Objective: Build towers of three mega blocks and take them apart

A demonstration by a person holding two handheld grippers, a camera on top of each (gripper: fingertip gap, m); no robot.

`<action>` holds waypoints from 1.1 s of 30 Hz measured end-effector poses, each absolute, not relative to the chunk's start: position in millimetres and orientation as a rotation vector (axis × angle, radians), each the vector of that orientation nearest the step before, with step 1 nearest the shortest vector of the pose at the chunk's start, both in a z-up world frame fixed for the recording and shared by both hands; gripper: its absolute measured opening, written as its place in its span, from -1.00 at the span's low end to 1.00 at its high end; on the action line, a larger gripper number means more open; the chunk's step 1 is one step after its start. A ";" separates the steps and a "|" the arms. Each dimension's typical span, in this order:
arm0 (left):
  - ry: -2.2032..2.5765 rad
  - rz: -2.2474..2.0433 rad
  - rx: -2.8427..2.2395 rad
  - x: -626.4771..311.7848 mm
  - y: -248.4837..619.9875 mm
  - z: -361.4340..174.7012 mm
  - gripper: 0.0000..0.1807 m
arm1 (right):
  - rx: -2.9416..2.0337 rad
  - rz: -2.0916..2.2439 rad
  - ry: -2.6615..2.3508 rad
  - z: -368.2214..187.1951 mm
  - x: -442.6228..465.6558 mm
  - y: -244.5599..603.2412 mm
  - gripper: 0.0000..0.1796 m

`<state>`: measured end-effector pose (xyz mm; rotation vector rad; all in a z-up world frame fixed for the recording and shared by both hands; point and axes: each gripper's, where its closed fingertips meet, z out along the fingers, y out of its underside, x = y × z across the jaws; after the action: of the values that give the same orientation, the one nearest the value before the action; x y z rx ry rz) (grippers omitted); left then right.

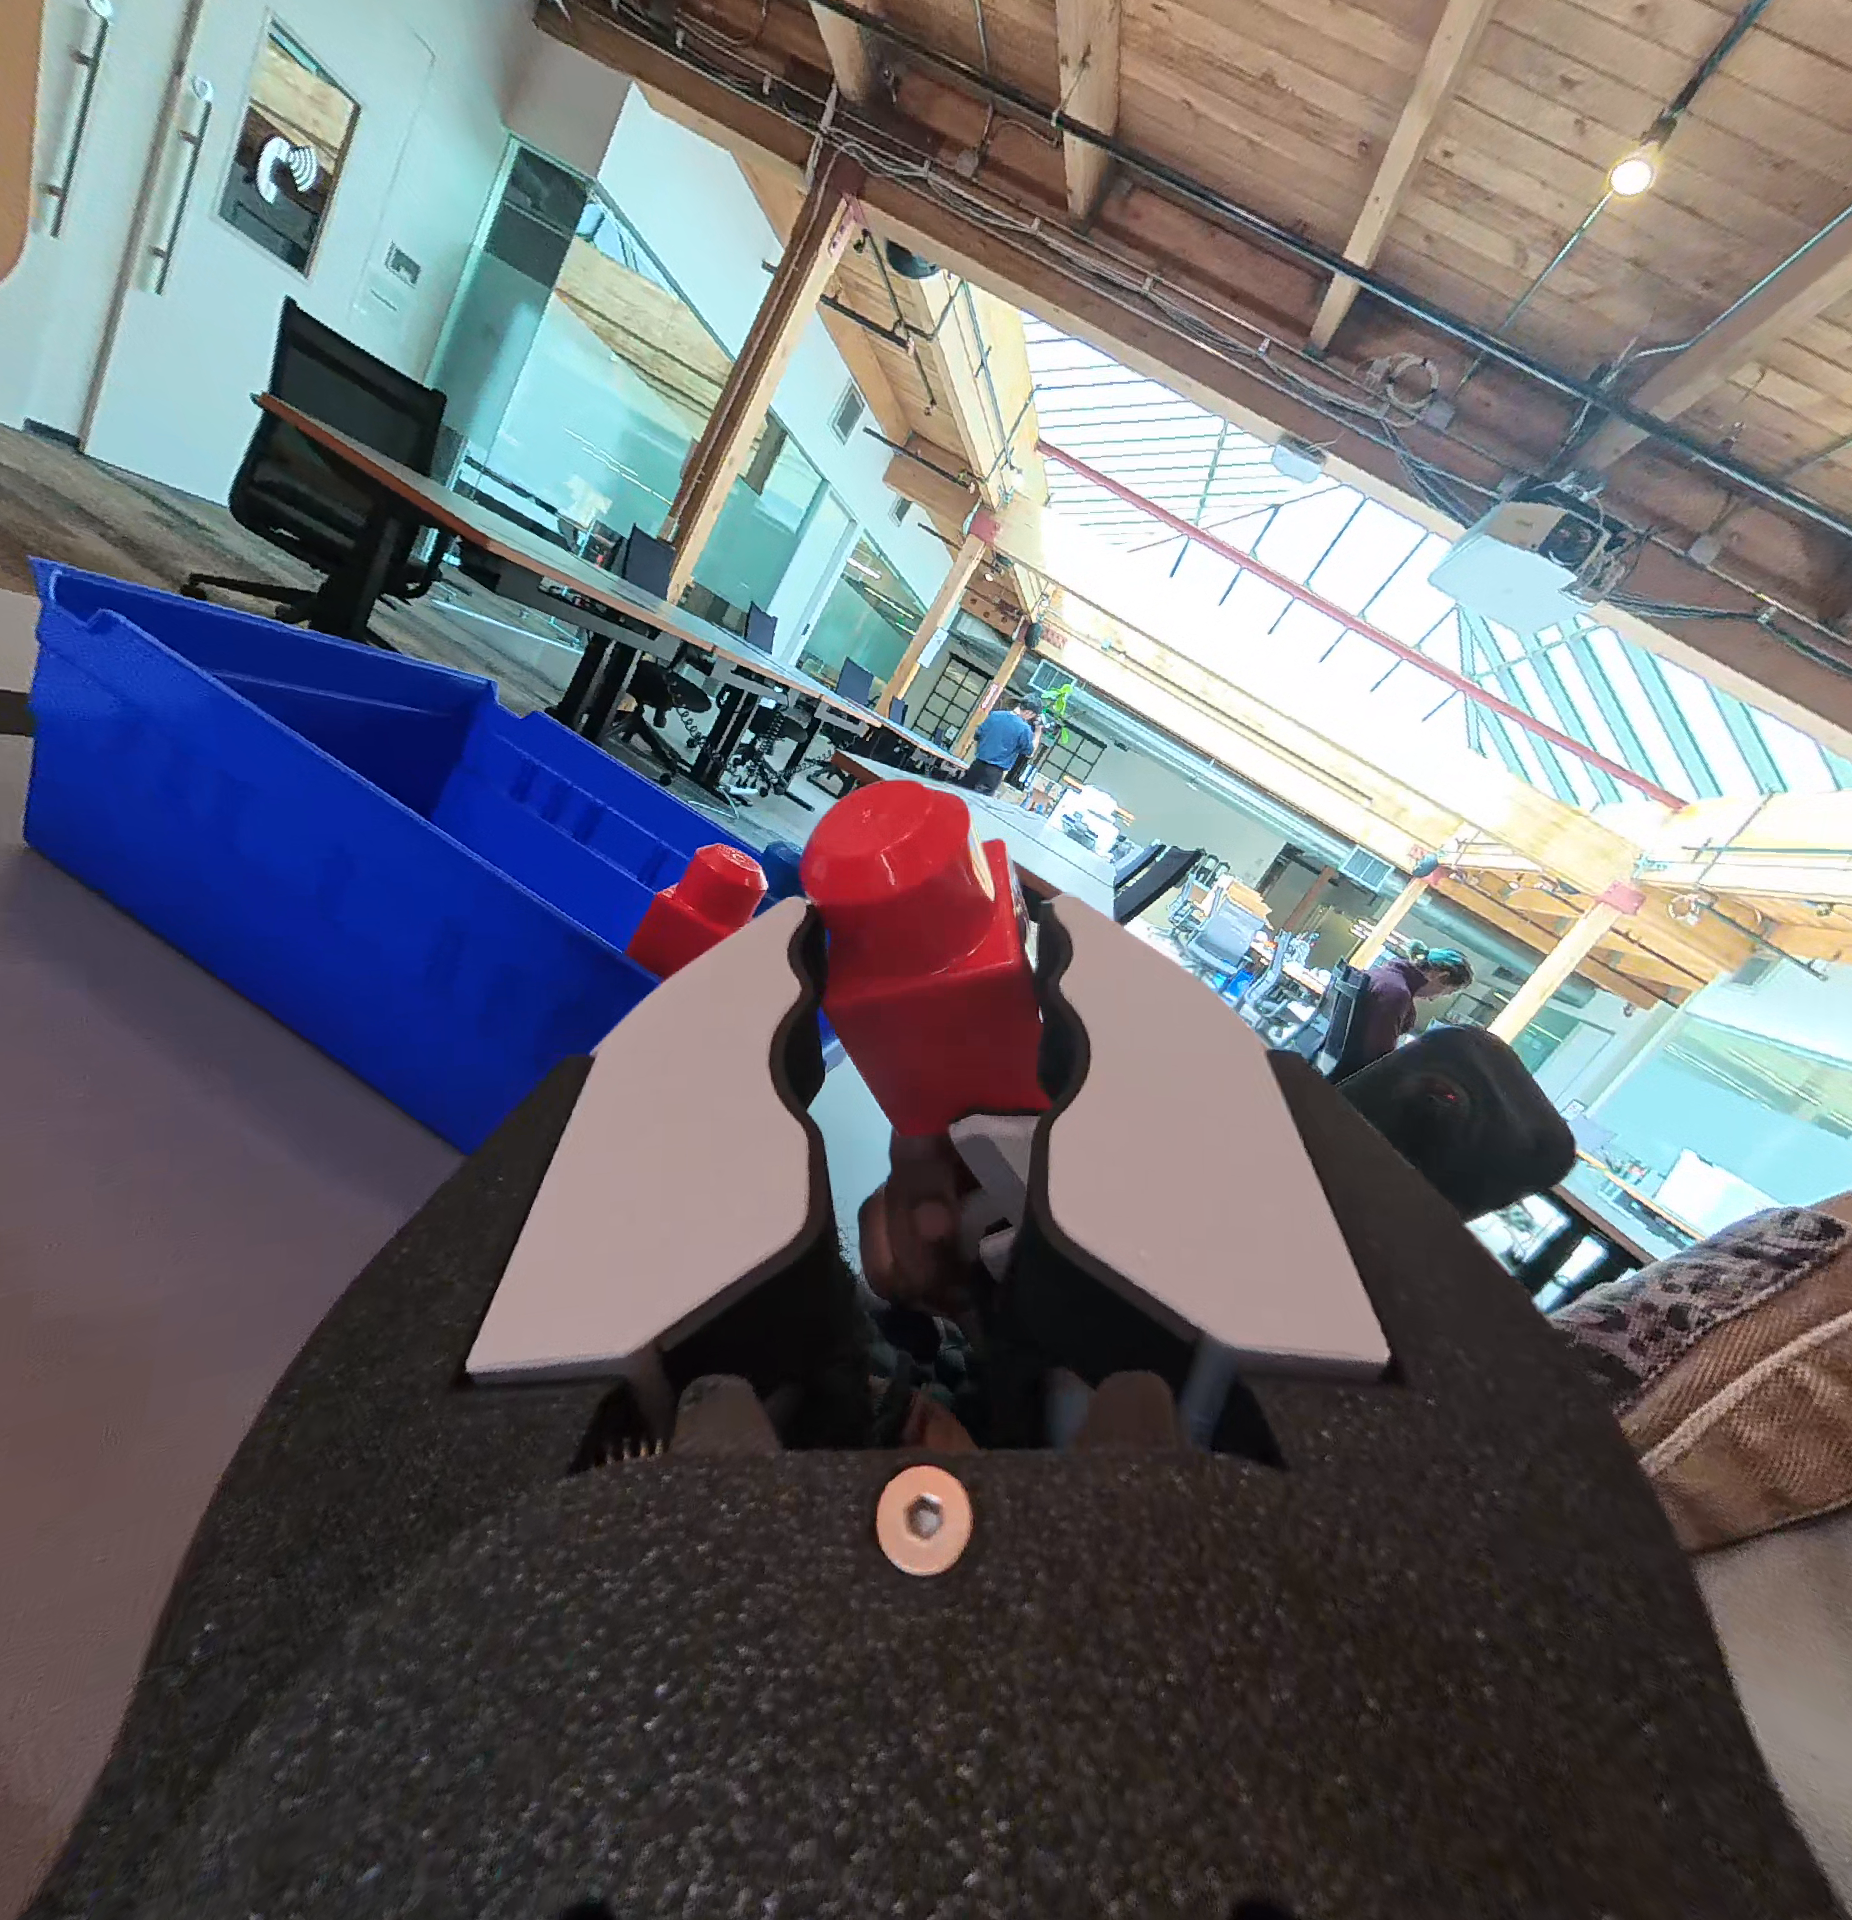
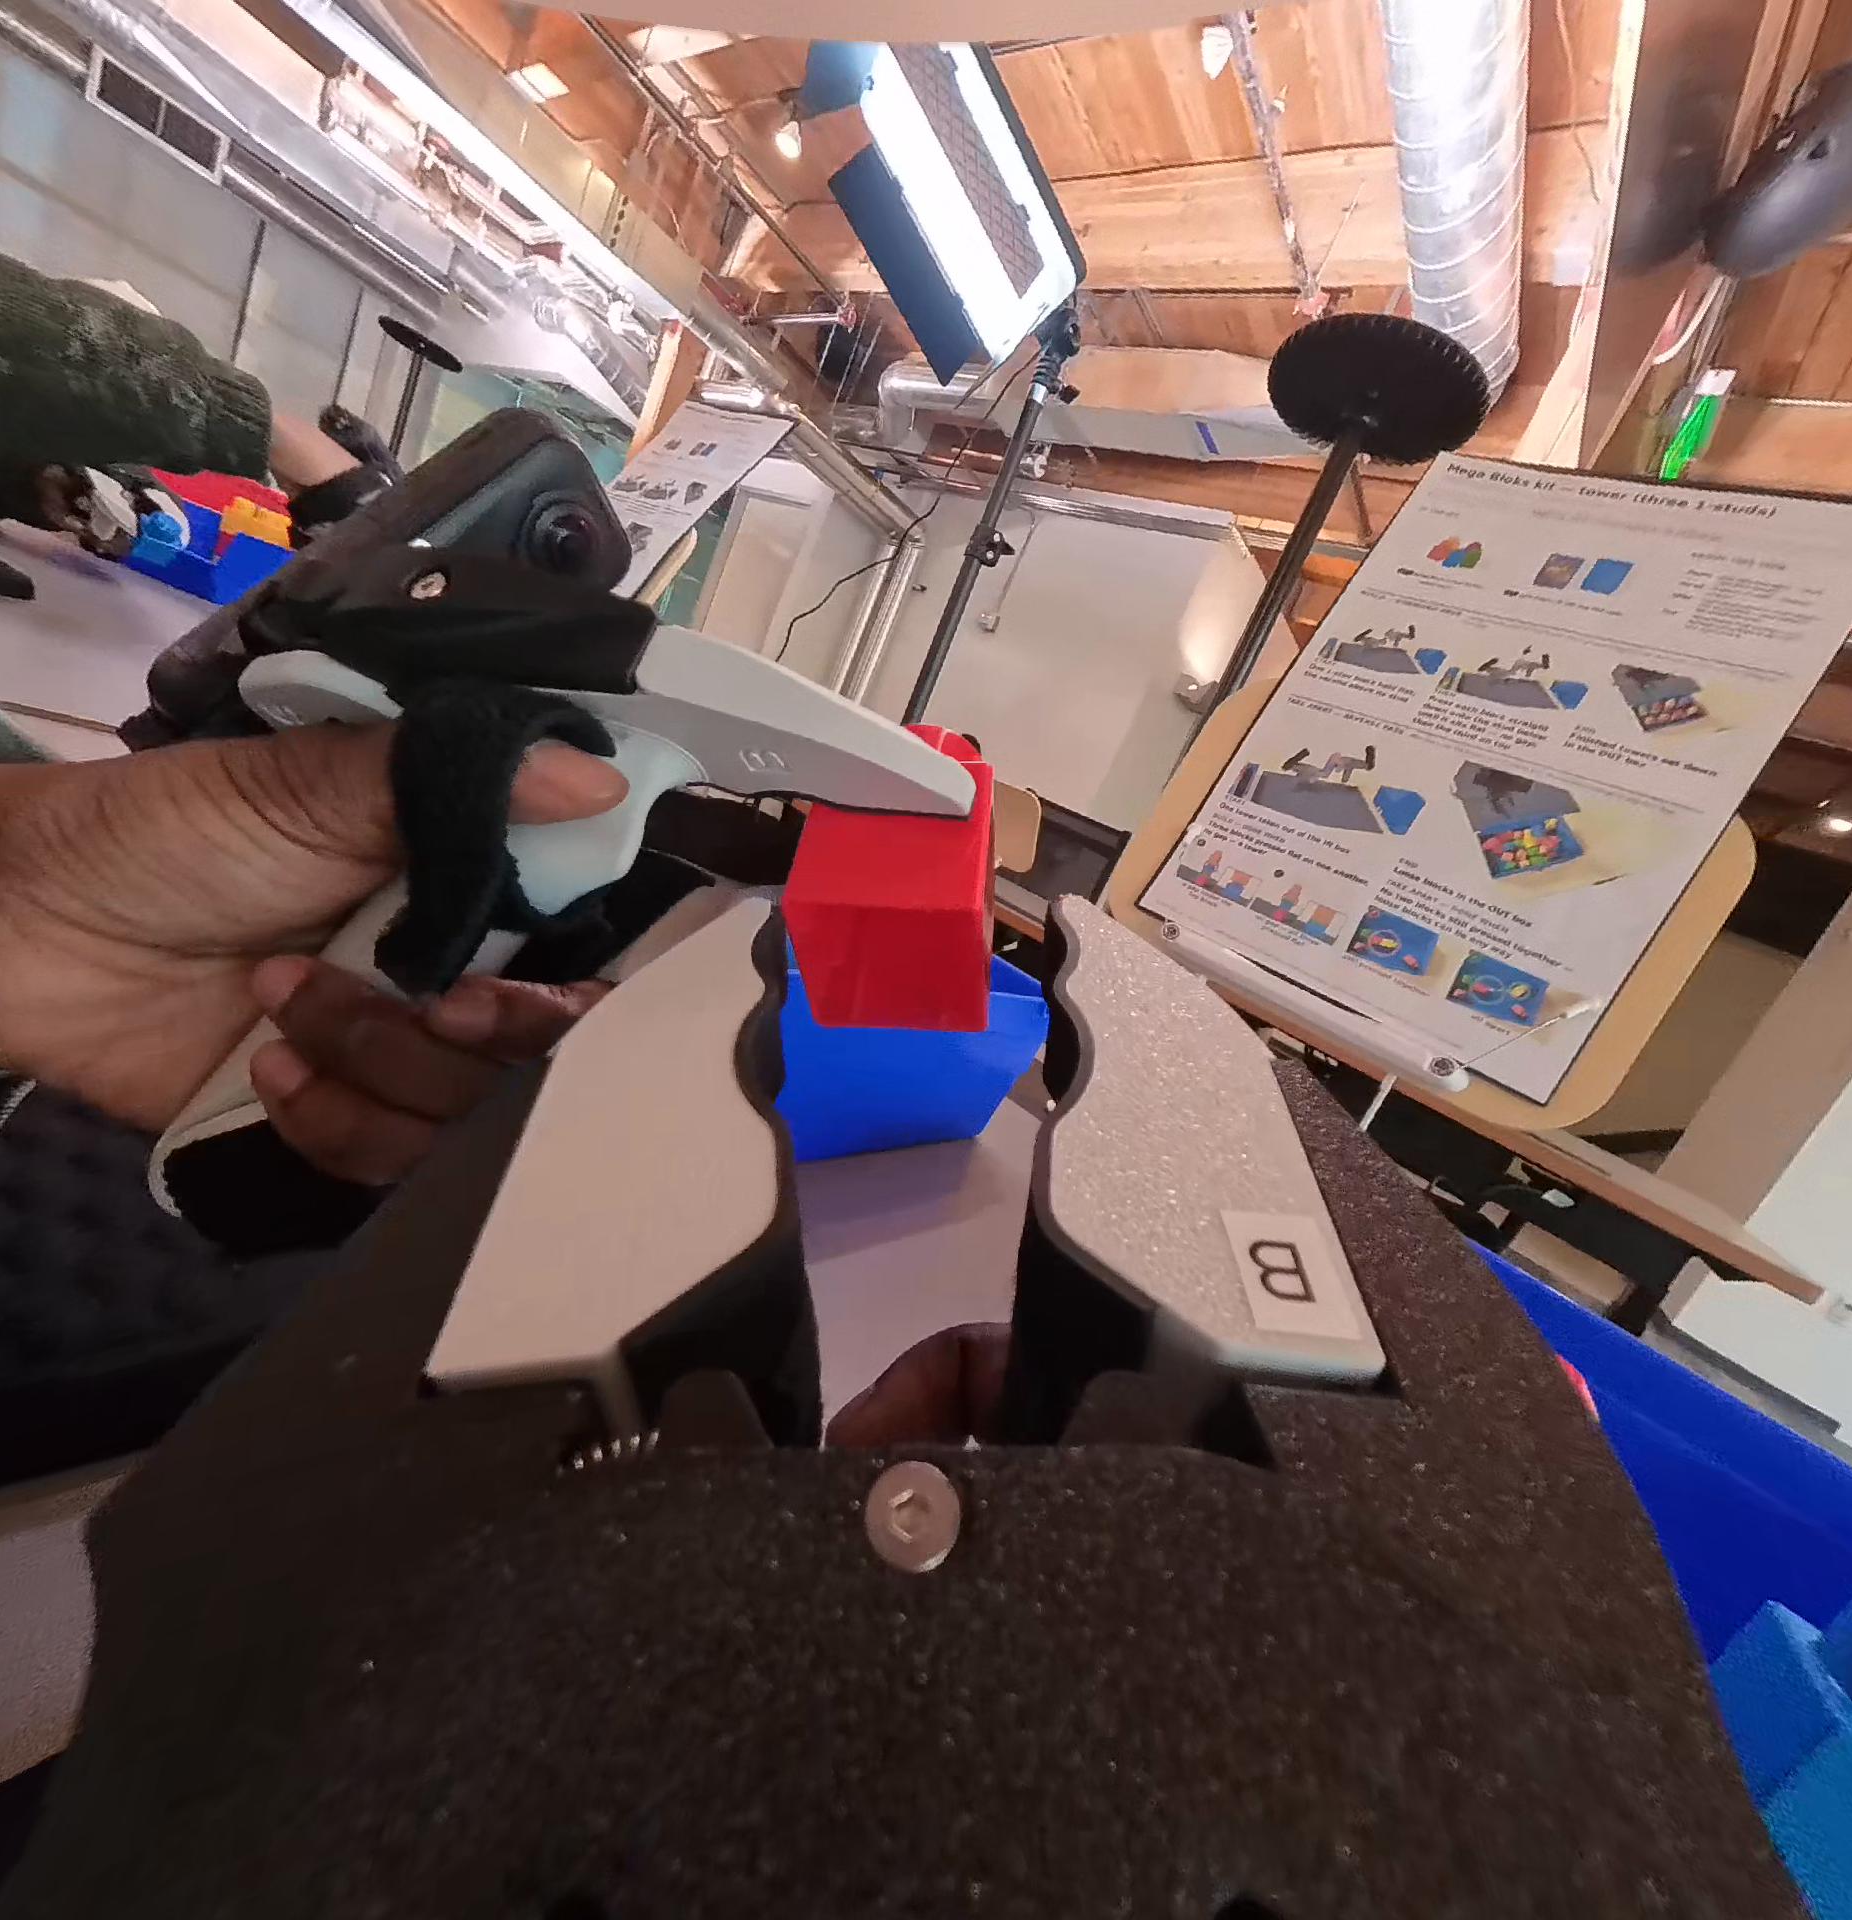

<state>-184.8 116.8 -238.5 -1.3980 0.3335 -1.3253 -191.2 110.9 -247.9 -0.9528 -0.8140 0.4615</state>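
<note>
My left gripper (image 1: 927, 935) is shut on a red one-stud mega block (image 1: 927, 987), held tilted in the air with its stud up. In the right wrist view the left gripper (image 2: 958, 805) comes in from the left, held by a hand, with the red block (image 2: 886, 914) in it. My right gripper (image 2: 906, 925) is open just below and in front of that block, one fingertip on each side of its lower end. I cannot tell whether they touch it. A second red block (image 1: 693, 909) shows by the blue bin (image 1: 278, 810).
A blue bin (image 2: 901, 1081) stands on the grey table beyond the block. Another blue bin (image 2: 1691, 1475) with blue blocks (image 2: 1795, 1714) is at the lower right. An instruction board (image 2: 1473, 790) stands on the right. A light stand (image 2: 963, 623) is behind. The grippers are tip to tip, or close to it.
</note>
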 end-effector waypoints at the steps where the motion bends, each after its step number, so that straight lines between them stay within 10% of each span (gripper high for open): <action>1: 0.342 -1.307 -1.406 -183.8 117.1 -240.2 -0.58 | -0.955 0.459 -0.816 -248.3 -191.7 111.0 -0.48; 33: 0.491 -0.897 -1.448 -185.2 121.9 -255.6 -0.63 | -1.083 0.440 -0.868 -268.7 -194.7 123.8 -0.59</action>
<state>-185.2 121.9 -255.6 -1.4482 0.4912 -0.8971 -194.7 123.8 -268.7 -1.0832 -0.8677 0.4403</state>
